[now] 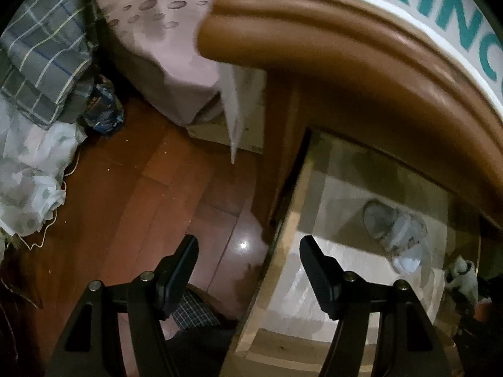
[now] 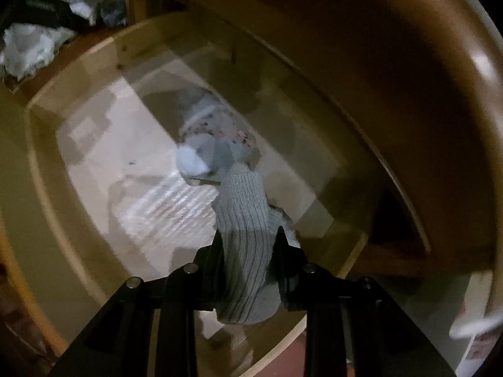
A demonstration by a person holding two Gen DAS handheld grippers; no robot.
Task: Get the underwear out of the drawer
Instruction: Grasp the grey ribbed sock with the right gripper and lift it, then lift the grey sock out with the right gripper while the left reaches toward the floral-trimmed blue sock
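The wooden drawer (image 2: pixel 47 188) is pulled open under a brown cabinet top (image 1: pixel 361 62). My right gripper (image 2: pixel 248 242) is shut on a grey ribbed knit garment (image 2: pixel 245 251) and holds it above the drawer's pale floor. A light patterned piece of underwear (image 2: pixel 213 144) lies deeper in the drawer; it also shows in the left wrist view (image 1: pixel 396 235). My left gripper (image 1: pixel 248 251) is open and empty, its fingers straddling the drawer's left side wall (image 1: pixel 283 251). The right gripper shows small at the right edge of the left wrist view (image 1: pixel 462 275).
A bed with a pale spotted sheet (image 1: pixel 163 47) and a checked blanket (image 1: pixel 47 62) stands to the left. White cloth (image 1: pixel 28 182) and a crumpled blue bag (image 1: pixel 103 110) lie on the reddish wood floor (image 1: pixel 141 188). A white box with teal letters (image 1: pixel 440 9) sits on the cabinet.
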